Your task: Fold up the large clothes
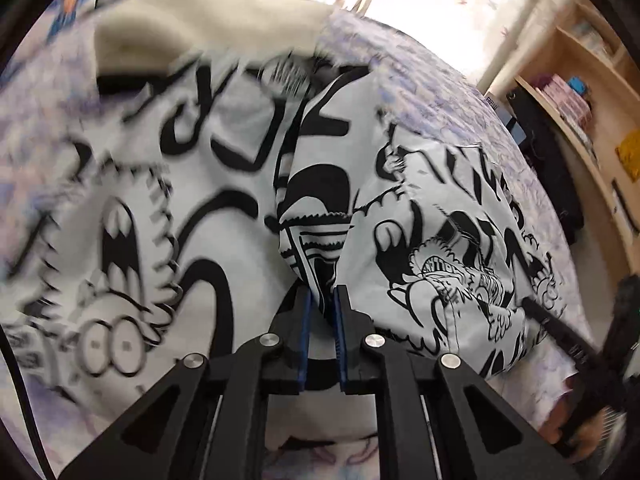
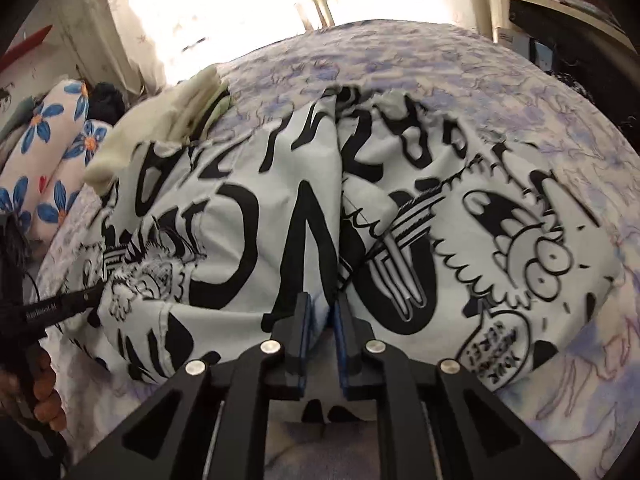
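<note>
A large white garment with black cartoon print (image 1: pixel 208 184) lies spread and rumpled on the bed. In the left wrist view, my left gripper (image 1: pixel 322 300) is shut on a raised fold of it, and the cloth is pinched between the blue pads (image 1: pixel 306 320). The right wrist view shows the same garment (image 2: pixel 248 216), with my right gripper (image 2: pixel 322 310) shut on its near edge. Each view catches the other gripper from the side: the right one (image 1: pixel 560 328) at the garment's right corner, the left one (image 2: pixel 60 308) at its left corner.
The bed sheet (image 2: pixel 460 80) is lilac-patterned. A cream cloth (image 1: pixel 192 28) lies at the garment's far end. Flower-print pillows (image 2: pixel 52 152) sit at the left. A wooden shelf unit (image 1: pixel 580 92) stands to the right of the bed. A hand (image 2: pixel 44 392) holds the left gripper.
</note>
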Demonstrator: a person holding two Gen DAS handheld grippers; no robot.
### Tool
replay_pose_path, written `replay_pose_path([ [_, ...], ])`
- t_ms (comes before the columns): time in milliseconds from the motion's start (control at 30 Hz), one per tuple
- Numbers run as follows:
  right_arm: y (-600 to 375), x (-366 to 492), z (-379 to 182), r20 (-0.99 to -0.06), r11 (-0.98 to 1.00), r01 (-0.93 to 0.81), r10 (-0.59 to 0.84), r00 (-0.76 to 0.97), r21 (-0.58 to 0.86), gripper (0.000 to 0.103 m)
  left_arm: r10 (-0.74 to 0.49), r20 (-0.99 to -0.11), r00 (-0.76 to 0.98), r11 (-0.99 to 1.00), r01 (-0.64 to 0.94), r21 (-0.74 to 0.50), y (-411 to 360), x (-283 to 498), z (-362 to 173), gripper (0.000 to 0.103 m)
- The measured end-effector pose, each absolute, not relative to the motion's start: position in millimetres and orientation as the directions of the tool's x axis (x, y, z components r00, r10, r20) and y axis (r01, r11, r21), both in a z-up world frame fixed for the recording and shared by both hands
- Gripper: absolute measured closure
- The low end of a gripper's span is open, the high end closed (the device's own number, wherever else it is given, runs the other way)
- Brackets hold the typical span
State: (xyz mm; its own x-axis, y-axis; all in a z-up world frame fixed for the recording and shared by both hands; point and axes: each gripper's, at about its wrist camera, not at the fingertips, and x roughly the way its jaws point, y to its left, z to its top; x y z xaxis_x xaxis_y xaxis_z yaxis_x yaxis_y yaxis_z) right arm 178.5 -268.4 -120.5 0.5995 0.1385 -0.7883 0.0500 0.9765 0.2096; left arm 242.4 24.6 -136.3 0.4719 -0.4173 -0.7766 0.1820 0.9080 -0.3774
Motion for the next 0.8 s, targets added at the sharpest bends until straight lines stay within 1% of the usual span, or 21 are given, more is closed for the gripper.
replay_pose_path([
  [67,-268,173,-109,-0.767,0.976,0.067,0.118,0.631,0.205,0.091,-0.408,-0.761,0.504,0.912,0.192,-0.362,25,237,-122,0.088],
  [167,-253,164,-94,-0.731,0.985,0.057,0.081,0.678,0.161,0.091,-0.408,-0.716,0.566,0.911,0.197,-0.362,28,226,-100,0.086],
  [267,-230,165,-84,-0.691,0.991,0.008,0.085,0.718,0.130,0.091,-0.480,-0.663,0.574,0.874,0.247,-0.419,20,223,-89,0.084],
  [300,-222,168,-83,-0.682,0.990,-0.028,0.115,0.722,0.137,0.091,-0.500,-0.658,0.564,0.864,0.264,-0.430,13,224,-89,0.084],
  [433,-192,183,-95,-0.699,0.969,-0.157,0.248,0.670,0.193,0.091,-0.565,-0.692,0.450,0.825,0.314,-0.469,-16,230,-110,0.084],
  [467,-185,186,-101,-0.712,0.970,-0.173,0.242,0.660,0.169,0.091,-0.559,-0.714,0.422,0.828,0.314,-0.464,-20,231,-118,0.084],
  [533,-176,192,-121,-0.761,0.982,-0.176,0.165,0.627,0.068,0.091,-0.528,-0.758,0.384,0.847,0.310,-0.433,-28,233,-135,0.084],
  [567,-178,194,-133,-0.781,0.986,-0.163,0.114,0.614,0.016,0.093,-0.507,-0.780,0.367,0.858,0.304,-0.415,-29,234,-145,0.084],
  [600,-183,193,-140,-0.789,0.988,-0.152,0.090,0.607,-0.004,0.094,-0.512,-0.780,0.360,0.855,0.304,-0.421,-27,234,-150,0.084],
  [733,-213,188,-139,-0.789,0.994,-0.097,0.104,0.606,0.057,0.095,-0.558,-0.758,0.338,0.829,0.282,-0.484,-13,238,-154,0.084],
  [800,-220,187,-129,-0.783,0.992,-0.093,0.129,0.608,0.091,0.095,-0.564,-0.752,0.341,0.825,0.281,-0.490,-7,238,-145,0.084],
])
